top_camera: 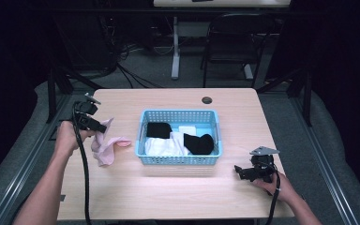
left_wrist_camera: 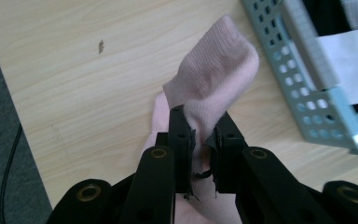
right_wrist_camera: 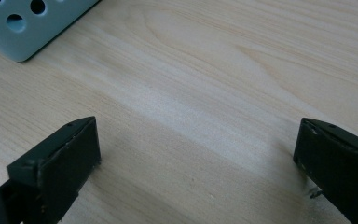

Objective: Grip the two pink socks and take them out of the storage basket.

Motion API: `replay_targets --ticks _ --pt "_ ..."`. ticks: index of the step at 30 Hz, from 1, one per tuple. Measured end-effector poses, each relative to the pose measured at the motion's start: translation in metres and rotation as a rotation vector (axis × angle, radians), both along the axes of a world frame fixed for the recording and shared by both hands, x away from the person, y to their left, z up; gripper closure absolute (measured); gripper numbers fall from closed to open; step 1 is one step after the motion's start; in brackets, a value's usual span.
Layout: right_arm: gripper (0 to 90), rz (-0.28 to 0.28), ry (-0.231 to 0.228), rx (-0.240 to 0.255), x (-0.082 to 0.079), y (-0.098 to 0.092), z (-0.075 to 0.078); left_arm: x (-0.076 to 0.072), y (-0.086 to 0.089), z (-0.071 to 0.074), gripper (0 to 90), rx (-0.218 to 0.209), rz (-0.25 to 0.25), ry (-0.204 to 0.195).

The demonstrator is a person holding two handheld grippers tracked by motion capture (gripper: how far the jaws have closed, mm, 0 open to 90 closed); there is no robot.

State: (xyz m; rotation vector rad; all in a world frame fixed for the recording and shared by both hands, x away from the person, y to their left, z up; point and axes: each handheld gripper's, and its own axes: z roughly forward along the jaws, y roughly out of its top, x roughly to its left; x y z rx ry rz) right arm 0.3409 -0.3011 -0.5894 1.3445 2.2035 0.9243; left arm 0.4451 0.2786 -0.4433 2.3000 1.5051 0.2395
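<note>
Pinching pink sock (left_wrist_camera: 216, 74) between fingers (left_wrist_camera: 182, 140)

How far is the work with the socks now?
Done: one pink sock lies on the table, left of the basket. In hand: the left gripper pinches another pink sock. Left: black socks and white socks remain inside; the right gripper waits open.

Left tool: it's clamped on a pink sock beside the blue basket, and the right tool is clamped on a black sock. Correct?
Partly. The left tool grips the pink sock beside the blue basket, but the right tool stands open over bare table, as the right gripper view shows.
</note>
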Motion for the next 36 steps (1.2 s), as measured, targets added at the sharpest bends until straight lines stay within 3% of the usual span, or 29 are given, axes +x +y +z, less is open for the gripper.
replay_targets --ticks 11,14,18,24,28,36 --pt "0.0 -0.003 -0.007 0.002 0.000 0.000 0.000 0.010 0.015 -0.052 79.8 -0.009 0.082 0.062" --pt "0.0 -0.002 -0.005 0.001 0.000 0.000 0.000 0.012 0.017 -0.060 70.9 -0.024 0.105 0.080" --pt "0.0 -0.002 -0.005 0.001 0.000 0.000 0.000 0.010 0.022 -0.055 47.0 -0.005 0.148 0.046" --pt "0.0 -0.002 -0.005 0.001 0.000 0.000 0.000 -0.002 0.027 -0.044 26.0 -0.014 0.160 -0.001" --pt "0.0 -0.001 -0.005 0.001 0.000 0.000 0.000 -0.015 0.026 -0.032 17.1 -0.026 0.147 -0.043" --pt "0.0 -0.004 -0.006 0.000 0.000 0.000 0.000 -0.045 0.023 -0.010 12.2 -0.066 0.132 -0.122"
